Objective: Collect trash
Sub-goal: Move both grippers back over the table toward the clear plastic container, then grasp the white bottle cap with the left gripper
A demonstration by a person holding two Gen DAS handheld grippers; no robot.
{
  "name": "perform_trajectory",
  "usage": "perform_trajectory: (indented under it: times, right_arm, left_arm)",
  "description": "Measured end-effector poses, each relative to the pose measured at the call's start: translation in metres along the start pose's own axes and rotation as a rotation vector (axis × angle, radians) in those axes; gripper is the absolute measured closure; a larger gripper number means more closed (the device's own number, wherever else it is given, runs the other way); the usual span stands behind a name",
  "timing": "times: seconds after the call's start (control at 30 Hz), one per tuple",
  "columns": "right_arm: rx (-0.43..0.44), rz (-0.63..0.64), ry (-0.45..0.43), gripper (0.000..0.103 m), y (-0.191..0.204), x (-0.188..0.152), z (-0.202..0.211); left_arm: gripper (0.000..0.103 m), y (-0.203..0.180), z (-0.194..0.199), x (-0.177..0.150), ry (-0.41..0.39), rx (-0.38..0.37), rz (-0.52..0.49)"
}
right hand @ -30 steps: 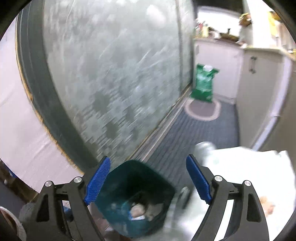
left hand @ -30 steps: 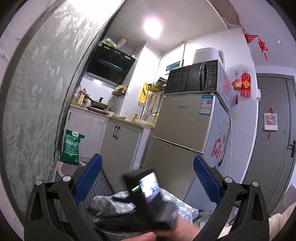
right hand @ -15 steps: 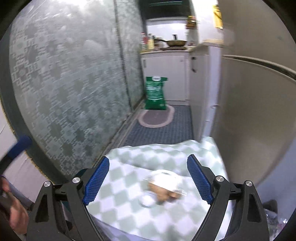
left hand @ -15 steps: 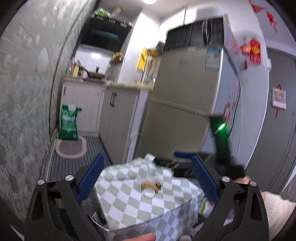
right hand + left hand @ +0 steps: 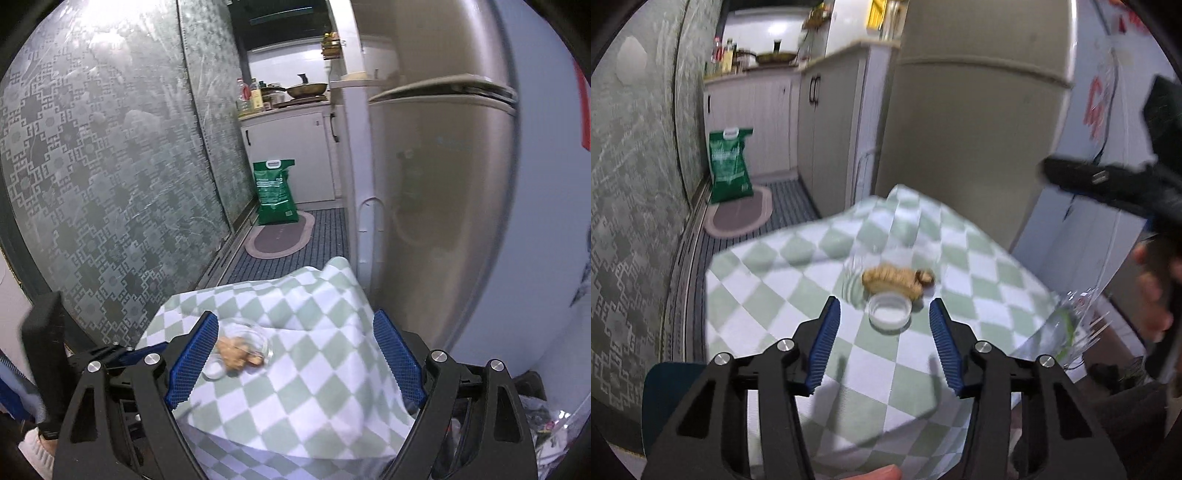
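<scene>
A white bottle cap [image 5: 890, 313] and a brown crumpled scrap [image 5: 892, 281] in clear plastic lie on the green-checked tablecloth [image 5: 775, 280]. My left gripper [image 5: 884, 306] hovers just over the cap with its jaws closing. The cap sits between the fingertips, and the pads do not touch it. In the right wrist view, the scrap [image 5: 236, 350] and the cap [image 5: 214, 369] show beside the left blue pad. My right gripper [image 5: 295, 317] stands open above the cloth [image 5: 314, 369] with nothing between its fingers. It appears blurred at the right of the left wrist view.
A teal bin [image 5: 665, 387] stands low on the left of the table. The fridge [image 5: 979, 129] rises right behind it. A green bag [image 5: 275, 192] and an oval mat [image 5: 280, 236] lie on the kitchen floor. A patterned glass door [image 5: 92, 184] runs along the left.
Both views swung down onto the table. My left gripper dropped toward the cap and its jaws narrowed. My right gripper moved from over the teal bin to above the cloth.
</scene>
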State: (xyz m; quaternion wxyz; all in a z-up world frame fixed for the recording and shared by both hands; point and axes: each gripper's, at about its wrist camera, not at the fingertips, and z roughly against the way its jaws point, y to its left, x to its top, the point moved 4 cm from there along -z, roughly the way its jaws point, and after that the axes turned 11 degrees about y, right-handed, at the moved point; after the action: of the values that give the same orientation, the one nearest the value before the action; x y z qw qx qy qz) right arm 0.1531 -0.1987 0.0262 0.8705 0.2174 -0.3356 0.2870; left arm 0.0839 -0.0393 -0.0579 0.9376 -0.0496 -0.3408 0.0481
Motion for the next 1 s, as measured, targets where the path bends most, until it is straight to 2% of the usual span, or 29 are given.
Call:
perform_trajectory:
  times: [0.03,0.1,0.33,0.43,0.47,0.5,0.57,0.63,0.8,1.0]
  right_arm:
    - [-0.003,-0.005,0.001,0.016,-0.005,-0.002,0.001]
    - [-0.008,-0.015,0.003,0.016,-0.013,-0.005,0.003]
    - [-0.017,-0.052,0.011,0.016,-0.039,-0.015,0.008]
    - [-0.022,-0.056,0.013,0.016,-0.042,-0.016,0.008]
    - [-0.024,-0.056,0.015,0.016,-0.042,-0.016,0.008]
    - [-0.025,-0.055,0.017,0.016,-0.042,-0.016,0.007]
    - [-0.030,-0.047,0.019,0.016,-0.039,-0.015,0.006]
    - [-0.029,-0.037,0.024,0.016,-0.036,-0.013,0.003]
    - [-0.022,0.007,0.065,0.016,-0.015,-0.012,-0.018]
    - [-0.008,0.095,0.127,0.016,0.017,-0.014,-0.051]
  left_arm:
    - [0.040,0.001,-0.009,-0.001,0.025,0.007,0.003]
    - [0.033,-0.001,-0.018,-0.003,0.047,0.010,0.009]
    - [0.026,-0.004,-0.034,-0.001,0.062,0.050,-0.007]
    - [0.026,-0.004,-0.038,0.001,0.055,0.058,-0.005]
    - [0.028,-0.004,-0.039,0.002,0.054,0.061,-0.006]
    - [0.037,-0.006,-0.038,0.003,0.054,0.062,-0.009]
    - [0.046,-0.008,-0.039,0.003,0.057,0.055,-0.017]
    - [0.070,-0.009,-0.038,0.003,0.062,0.044,-0.029]
    - [0.071,-0.004,-0.031,-0.001,0.048,0.025,-0.015]
    - [0.071,0.016,0.008,0.000,-0.057,-0.003,0.024]
